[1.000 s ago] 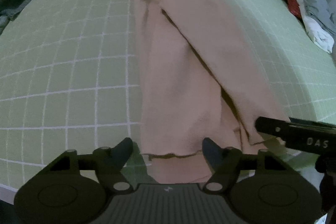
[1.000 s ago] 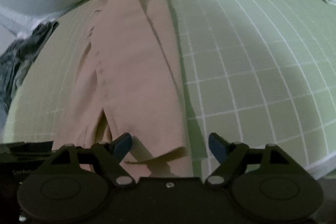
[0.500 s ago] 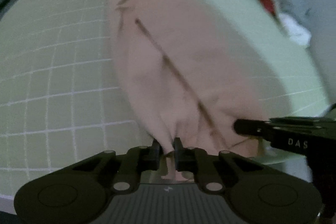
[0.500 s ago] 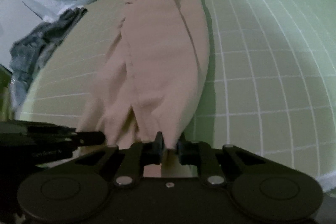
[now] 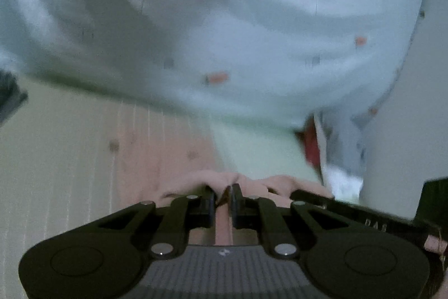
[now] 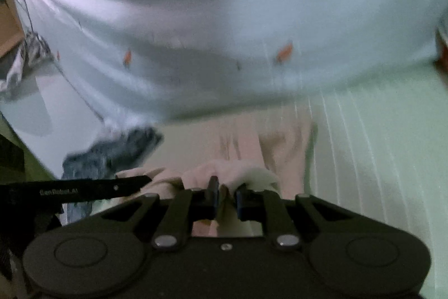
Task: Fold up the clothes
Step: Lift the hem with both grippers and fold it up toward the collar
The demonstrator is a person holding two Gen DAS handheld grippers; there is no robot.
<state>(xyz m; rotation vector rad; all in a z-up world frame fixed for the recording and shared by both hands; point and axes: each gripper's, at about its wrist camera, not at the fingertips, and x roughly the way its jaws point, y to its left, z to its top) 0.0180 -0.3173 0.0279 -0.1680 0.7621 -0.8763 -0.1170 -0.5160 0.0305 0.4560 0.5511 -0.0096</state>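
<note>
The pink garment [image 5: 173, 159] lies lengthwise on the green gridded mat [image 5: 56, 145]. My left gripper [image 5: 223, 194] is shut on a bunched hem of it, held above the rest of the cloth. My right gripper [image 6: 226, 191] is shut on the other hem corner of the pink garment [image 6: 252, 147]. The two grippers are side by side; the right one's body [image 5: 364, 217] shows in the left wrist view and the left one's [image 6: 84, 189] in the right wrist view. Both views are motion-blurred.
A pale blue patterned quilt [image 5: 224, 18] fills the far side of the bed, also in the right wrist view [image 6: 224, 18]. A dark grey garment [image 6: 112, 153] lies at the left. Red and white clothes [image 5: 316, 147] lie at the right. The green mat [image 6: 378, 145] extends right.
Both grippers closed on the near hem and have carried it up and forward toward the far end of the garment. The views now tilt up to the quilt.
</note>
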